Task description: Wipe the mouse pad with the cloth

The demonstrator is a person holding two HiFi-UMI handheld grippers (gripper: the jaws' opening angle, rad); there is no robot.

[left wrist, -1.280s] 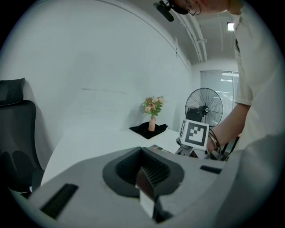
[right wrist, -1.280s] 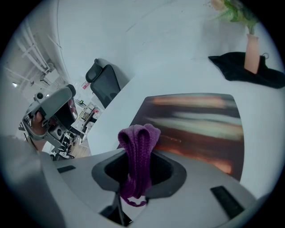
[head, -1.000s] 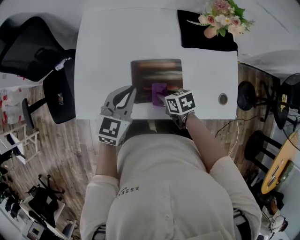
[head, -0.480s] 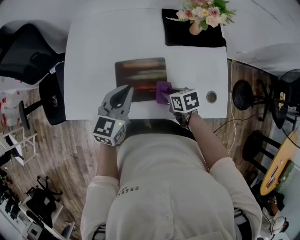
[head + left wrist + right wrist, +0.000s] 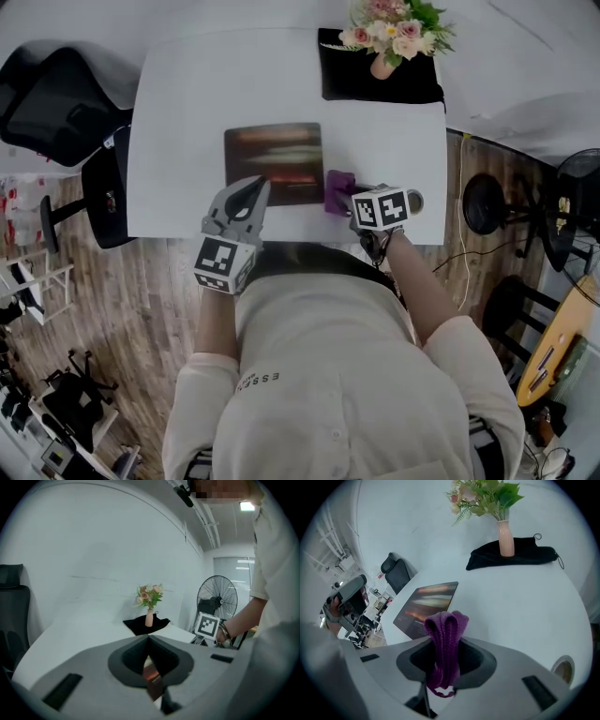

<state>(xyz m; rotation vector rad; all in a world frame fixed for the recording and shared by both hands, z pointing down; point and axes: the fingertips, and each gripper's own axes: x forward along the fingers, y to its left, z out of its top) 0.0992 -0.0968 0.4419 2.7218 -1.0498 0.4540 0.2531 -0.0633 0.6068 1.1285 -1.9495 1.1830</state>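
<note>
The right gripper (image 5: 352, 198), its jaws clamped on the crumpled purple knitted cloth (image 5: 337, 190), is carrying it rightward. A second ago the cloth was lying on the dark rectangular printed mouse pad (image 5: 274, 161); now it is sitting just beside the pad's right edge, over the white table (image 5: 178, 112). One stroke is probably finishing, and another pass may follow. The left gripper (image 5: 246, 195), jaws together and empty, is hovering at the pad's near edge. The round grey grommet (image 5: 562, 670) is lying close to the right gripper; the pink vase of flowers (image 5: 382, 64) on black fabric (image 5: 347, 82) is standing well apart.
</note>
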